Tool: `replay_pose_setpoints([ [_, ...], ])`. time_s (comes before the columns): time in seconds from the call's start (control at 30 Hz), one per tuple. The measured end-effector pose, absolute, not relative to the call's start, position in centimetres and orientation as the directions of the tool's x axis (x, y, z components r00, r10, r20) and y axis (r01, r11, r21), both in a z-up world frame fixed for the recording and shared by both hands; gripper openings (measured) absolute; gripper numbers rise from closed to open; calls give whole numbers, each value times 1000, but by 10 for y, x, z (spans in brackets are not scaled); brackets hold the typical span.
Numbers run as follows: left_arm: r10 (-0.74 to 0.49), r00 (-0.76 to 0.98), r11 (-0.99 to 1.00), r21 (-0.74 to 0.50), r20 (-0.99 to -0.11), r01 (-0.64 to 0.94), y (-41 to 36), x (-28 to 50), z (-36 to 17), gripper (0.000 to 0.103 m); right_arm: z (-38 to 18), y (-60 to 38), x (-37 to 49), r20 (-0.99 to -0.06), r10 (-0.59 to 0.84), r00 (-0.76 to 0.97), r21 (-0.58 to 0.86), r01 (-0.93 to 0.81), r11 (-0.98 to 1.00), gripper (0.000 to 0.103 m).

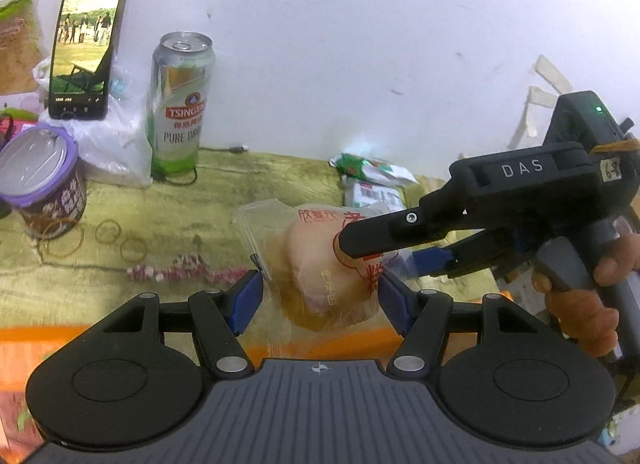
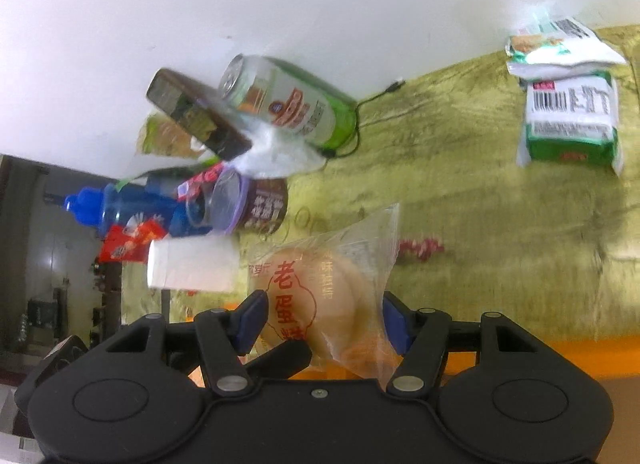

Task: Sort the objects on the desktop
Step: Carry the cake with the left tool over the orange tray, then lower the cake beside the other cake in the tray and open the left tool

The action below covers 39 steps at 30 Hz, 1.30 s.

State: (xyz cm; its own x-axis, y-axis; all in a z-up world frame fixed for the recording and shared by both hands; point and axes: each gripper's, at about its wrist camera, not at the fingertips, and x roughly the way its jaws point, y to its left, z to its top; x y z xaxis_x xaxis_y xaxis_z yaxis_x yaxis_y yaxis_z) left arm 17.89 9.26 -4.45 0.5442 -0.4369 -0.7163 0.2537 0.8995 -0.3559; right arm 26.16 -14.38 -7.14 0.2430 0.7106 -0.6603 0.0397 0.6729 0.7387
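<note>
Olive-green cloth under a white wall: a bagged cake (image 1: 320, 264) is held up over the near edge, gripped from both sides

Both the left gripper (image 1: 320, 296) and the right gripper (image 2: 320, 320) close on the bag, blue pads (image 1: 246, 300) pressing its sides. Sorting looks barely begun, I judge: beer can (image 1: 180, 104), phone (image 1: 88, 44), purple-lidded tub (image 1: 40, 180), rubber bands (image 1: 108, 232) and snack packets (image 2: 568, 120) lie scattered, some well apart
</note>
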Motion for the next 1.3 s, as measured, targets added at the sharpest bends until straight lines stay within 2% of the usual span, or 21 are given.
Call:
replay_pose_setpoints([
  [0.57,-449,503,892,-335,-738,305,80,93,-39,64,-72,-156,171,-636,745,202,767,58,639,60],
  [0.9,-457,440,882,-327,-773,341,66,57,-57,64,-92,-158,130,-654,740,160,756,93,648,60],
  [1.3,-448,368,885,-346,-815,311,66,33,-87,64,-120,-145,104,-691,718,82,723,95,684,60],
])
